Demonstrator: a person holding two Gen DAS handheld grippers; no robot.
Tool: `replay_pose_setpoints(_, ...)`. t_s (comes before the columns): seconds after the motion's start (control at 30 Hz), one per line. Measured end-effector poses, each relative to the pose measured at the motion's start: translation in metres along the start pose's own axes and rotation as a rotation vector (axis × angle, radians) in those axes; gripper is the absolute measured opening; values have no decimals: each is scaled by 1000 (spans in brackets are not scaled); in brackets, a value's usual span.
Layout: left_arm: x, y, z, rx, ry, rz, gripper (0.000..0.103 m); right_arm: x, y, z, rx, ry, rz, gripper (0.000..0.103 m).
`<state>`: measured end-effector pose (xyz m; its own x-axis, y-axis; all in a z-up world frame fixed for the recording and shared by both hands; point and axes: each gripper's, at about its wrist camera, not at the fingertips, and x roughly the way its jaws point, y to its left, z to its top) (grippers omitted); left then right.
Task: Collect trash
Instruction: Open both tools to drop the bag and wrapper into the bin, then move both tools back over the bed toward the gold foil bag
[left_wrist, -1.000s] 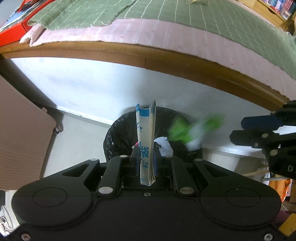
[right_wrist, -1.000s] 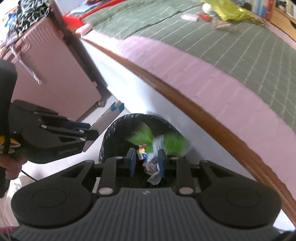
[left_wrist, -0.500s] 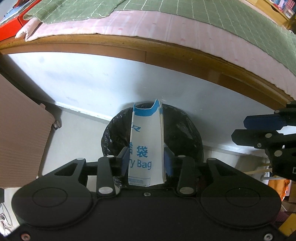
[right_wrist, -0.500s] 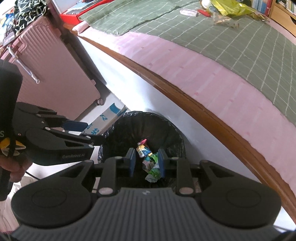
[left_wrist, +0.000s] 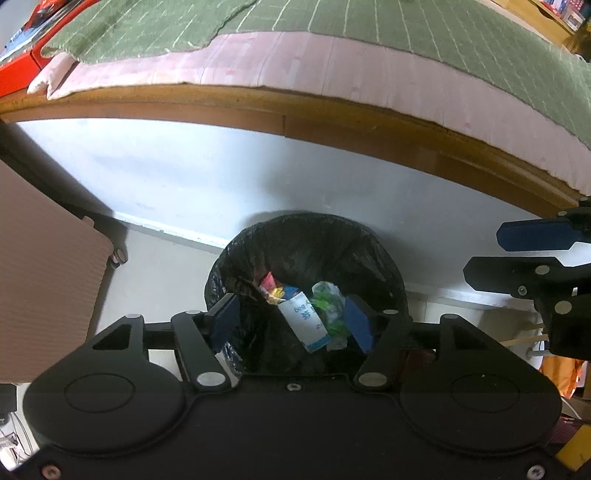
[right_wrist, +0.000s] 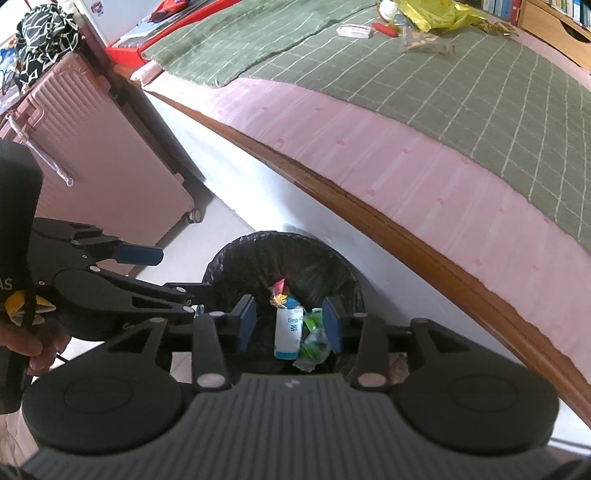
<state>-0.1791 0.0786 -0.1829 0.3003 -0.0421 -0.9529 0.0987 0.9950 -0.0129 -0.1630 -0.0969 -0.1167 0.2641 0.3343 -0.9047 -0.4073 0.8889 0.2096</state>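
Left gripper (left_wrist: 291, 319) above binned bag (left_wrist: 304, 321)

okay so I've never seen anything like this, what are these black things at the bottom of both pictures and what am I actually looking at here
These are two handheld grabbers, not a robot arm: a person holds one in each hand, and each carries a wide-angle camera looking along its two blue-padded fingers. One picture is from the left gripper, the other from the right gripper. Both are open and hold nothing. Both hover over a bin lined with a black bag, standing on the floor against a bed. Inside lie a white and blue paper bag, a green wrapper and other scraps. A pink suitcase stands nearby. More litter, including a yellow plastic bag, remains on the bed.
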Motion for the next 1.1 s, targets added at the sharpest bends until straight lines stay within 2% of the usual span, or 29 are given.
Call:
replay_pose_setpoints(0.23, -11, -1, 8, 0, -14, 12, 66, -8, -4, 4, 28, -22, 0, 66)
replay_pose_setpoints(0.37, -29, 2, 17, -8, -42, 21, 67, -19, -6, 8, 45, -51, 5, 76)
replay_pose_setpoints(0.43, -41, 2, 23, -12, -71, 28, 70, -28, -8, 12, 53, -76, 5, 78)
replay_pose_setpoints(0.5, -55, 3, 31, -14, -114, 35, 81, -39, -12, 18, 67, -107, 9, 80)
replay_pose_setpoints(0.53, -62, 3, 35, -13, -135, 36, 82, -45, -13, 21, 74, -124, 9, 80)
replay_pose_setpoints(0.9, -124, -1, 113, -21, -337, 31, 88, -103, -43, 74, 118, -318, -15, 88)
replay_pose_setpoints(1.1, -136, -9, 151, 0, -399, 61, 91, -121, -68, 103, 142, -414, -32, 89)
